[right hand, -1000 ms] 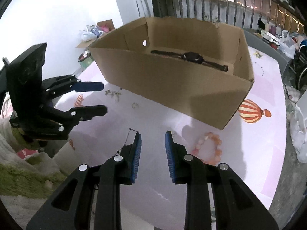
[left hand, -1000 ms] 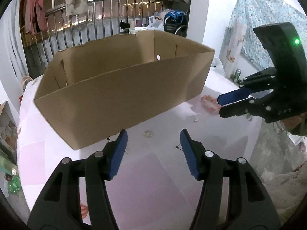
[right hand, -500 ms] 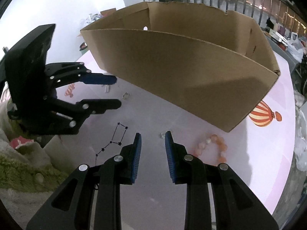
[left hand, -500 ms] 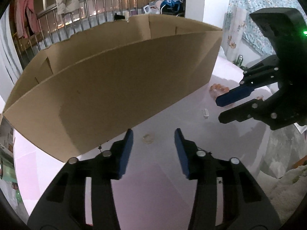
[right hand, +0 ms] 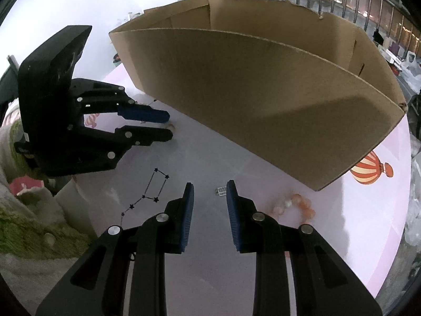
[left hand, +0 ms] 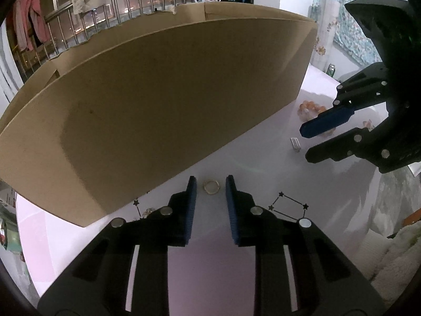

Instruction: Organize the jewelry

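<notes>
A large open cardboard box (left hand: 163, 100) stands on the pale pink table (left hand: 210, 258); it also shows in the right wrist view (right hand: 263, 92). A small gold ring (left hand: 211, 186) lies on the table between the tips of my open left gripper (left hand: 209, 188). A small silver clasp-like piece (right hand: 221, 191) lies just inside the right fingertip of my open right gripper (right hand: 210, 193); it also shows in the left wrist view (left hand: 295, 144). An orange bead bracelet (right hand: 294, 206) lies to the right of that gripper, near the box corner.
The table bears printed star constellations (right hand: 155, 184) and a hot-air balloon (right hand: 368, 171). A railing with hanging clothes (left hand: 79, 13) stands behind the box. A fluffy green and white cloth (right hand: 26, 223) lies at the table's left edge.
Both grippers have come down and closer to the table beside the box. The left gripper has narrowed around the ring. The right gripper has opened wider and now brackets the silver piece.
</notes>
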